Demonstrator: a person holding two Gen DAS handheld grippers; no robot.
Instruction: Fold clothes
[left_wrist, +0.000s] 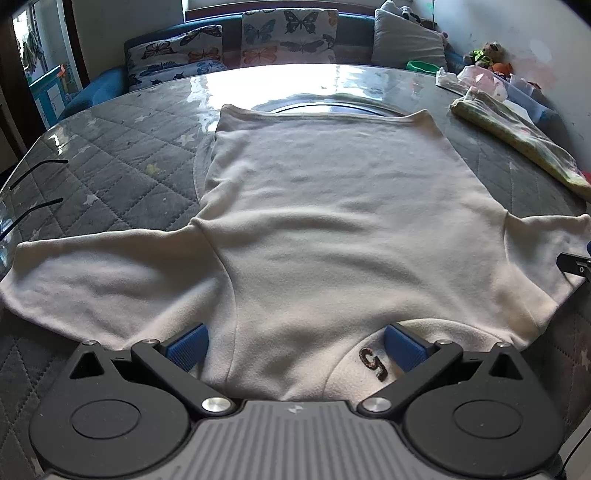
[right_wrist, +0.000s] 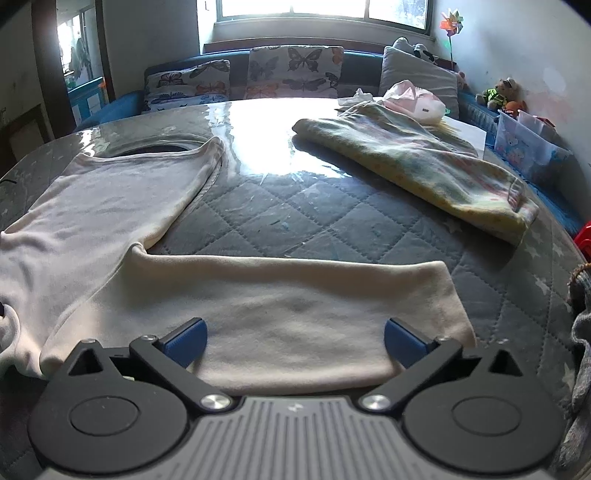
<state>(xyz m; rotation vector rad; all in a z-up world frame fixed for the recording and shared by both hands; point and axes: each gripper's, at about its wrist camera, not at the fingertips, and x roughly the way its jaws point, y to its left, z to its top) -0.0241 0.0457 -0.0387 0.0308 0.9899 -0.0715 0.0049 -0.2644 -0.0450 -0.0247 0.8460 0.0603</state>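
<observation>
A cream long-sleeved top (left_wrist: 325, 206) lies flat and spread on the quilted grey table (left_wrist: 122, 158), hem far from me, collar near me with a dark letter patch (left_wrist: 373, 363). My left gripper (left_wrist: 295, 347) hovers open over the collar and shoulder, its blue pads wide apart with cloth under them. In the right wrist view the top's body (right_wrist: 110, 199) is at left and its right sleeve (right_wrist: 295, 306) stretches across in front. My right gripper (right_wrist: 295, 343) stands open over that sleeve, pads apart and pinching nothing.
A folded pastel patterned cloth (right_wrist: 417, 170) lies on the table's right side, with pink and white items (right_wrist: 413, 99) behind it. A butterfly-cushioned sofa (right_wrist: 291, 70) runs along the far edge. Plastic boxes and toys (right_wrist: 517, 125) sit at far right. Quilted table surface (right_wrist: 295, 214) lies between the garments.
</observation>
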